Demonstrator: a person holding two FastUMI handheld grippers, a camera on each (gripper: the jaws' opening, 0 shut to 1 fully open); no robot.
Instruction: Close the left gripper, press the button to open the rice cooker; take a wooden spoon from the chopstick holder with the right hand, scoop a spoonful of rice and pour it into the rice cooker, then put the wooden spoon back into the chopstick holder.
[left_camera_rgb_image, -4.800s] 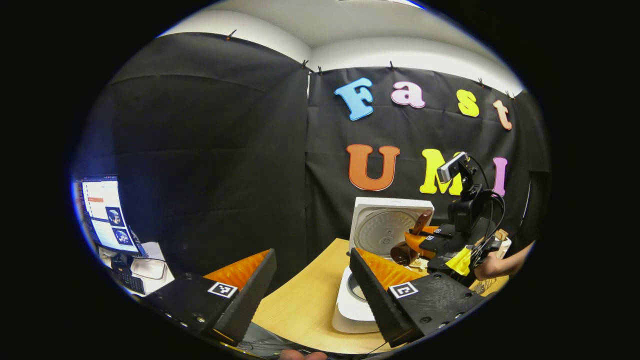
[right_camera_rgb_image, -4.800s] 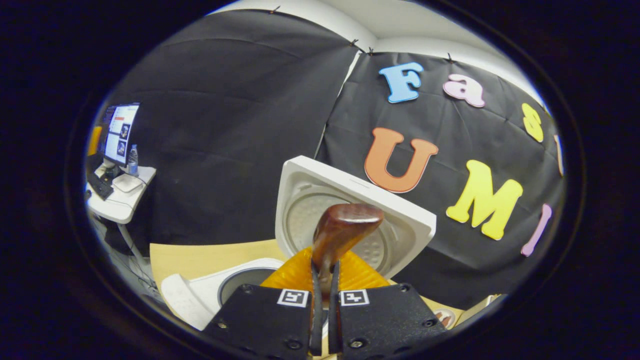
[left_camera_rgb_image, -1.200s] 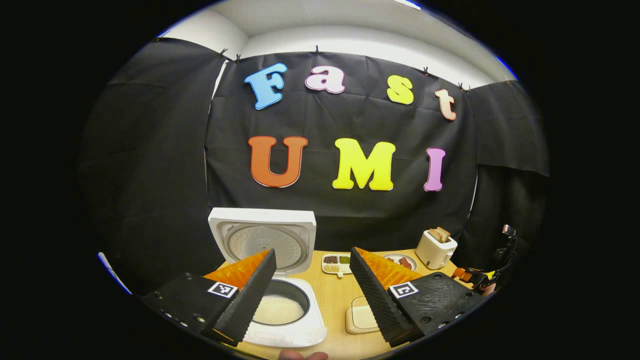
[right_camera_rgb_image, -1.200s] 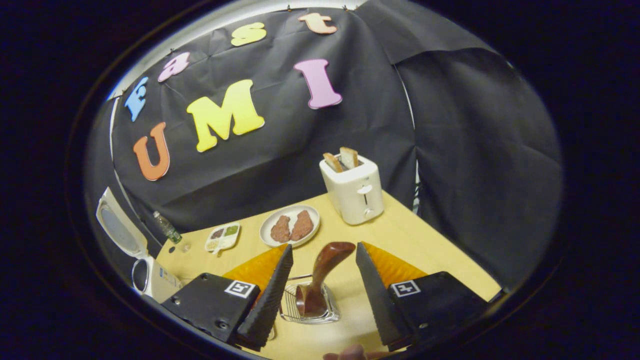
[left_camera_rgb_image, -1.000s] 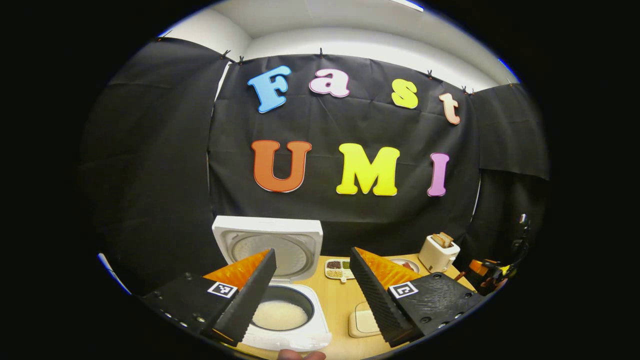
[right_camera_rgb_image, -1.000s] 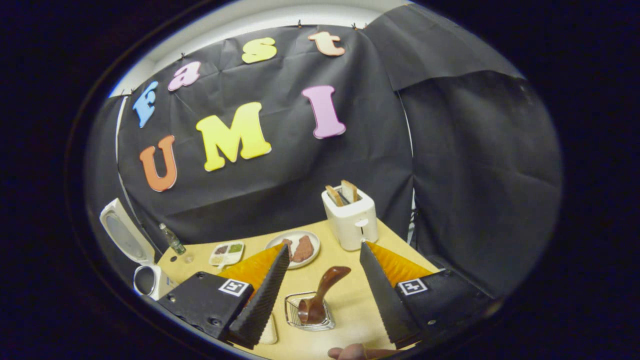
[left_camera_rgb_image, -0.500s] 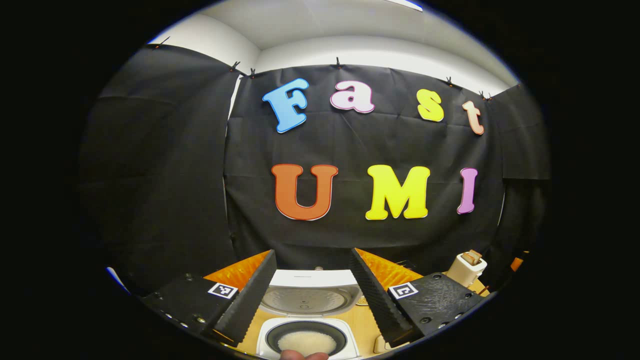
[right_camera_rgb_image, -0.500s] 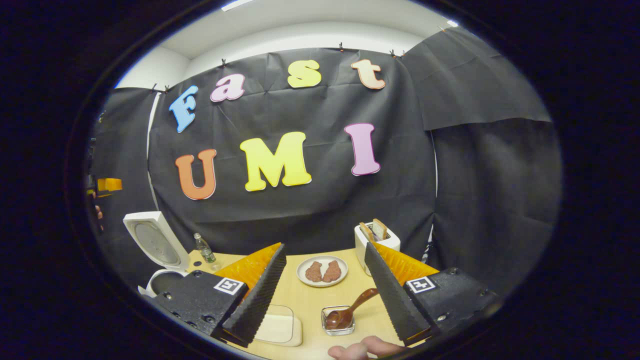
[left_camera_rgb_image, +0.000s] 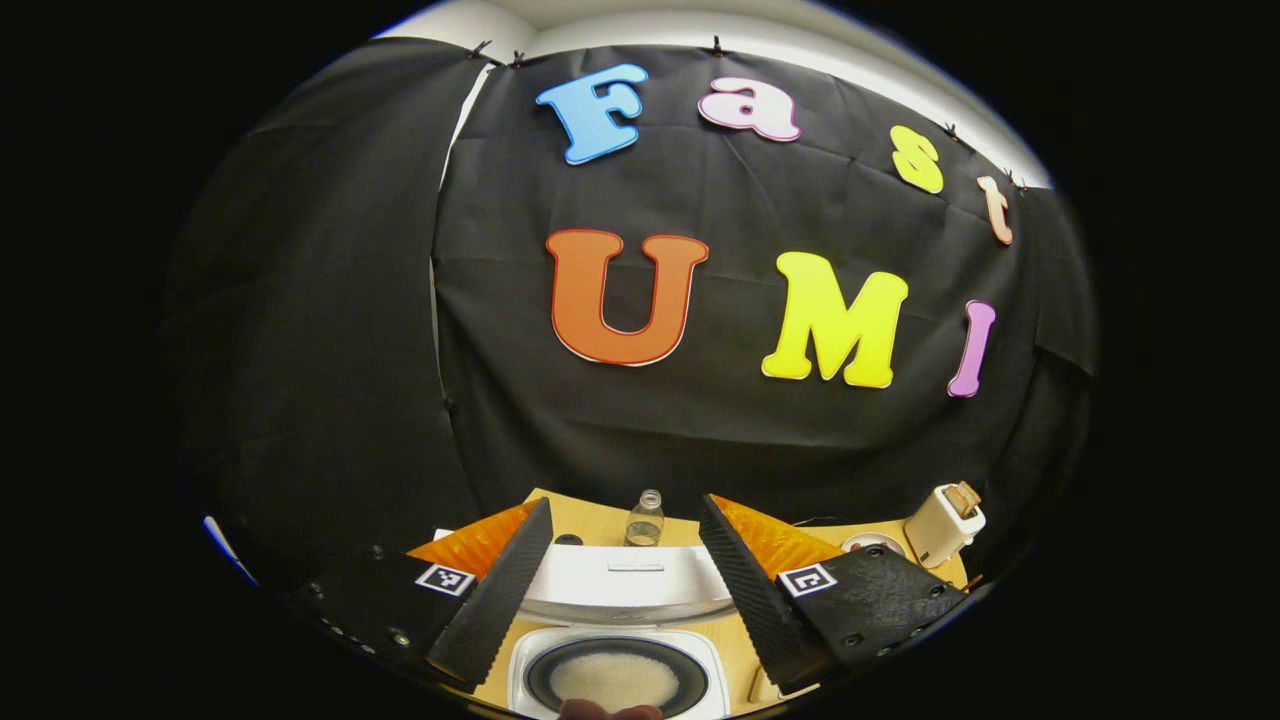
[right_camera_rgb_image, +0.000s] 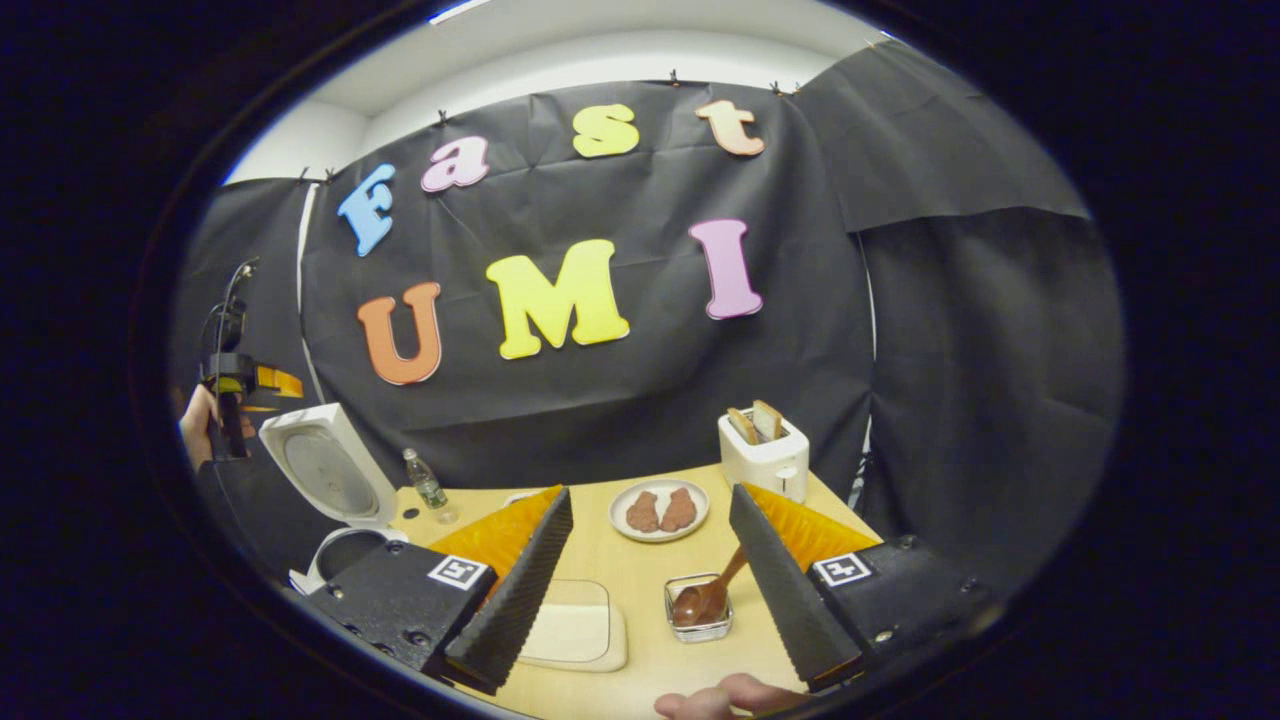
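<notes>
Both hand-held grippers, right (right_camera_rgb_image: 645, 560) and left (left_camera_rgb_image: 625, 560), are spread; the wooden spoon (right_camera_rgb_image: 708, 597) inside the chopstick holder (right_camera_rgb_image: 697, 610) looks light, stiff, best pinched mid-handle.

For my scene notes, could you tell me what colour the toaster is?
The toaster is cream-white, seen best in the right gripper view.

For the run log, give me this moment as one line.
stage: spoon returned | wooden spoon: in chopstick holder | rice cooker: lid open | left gripper: open | right gripper: open
</notes>
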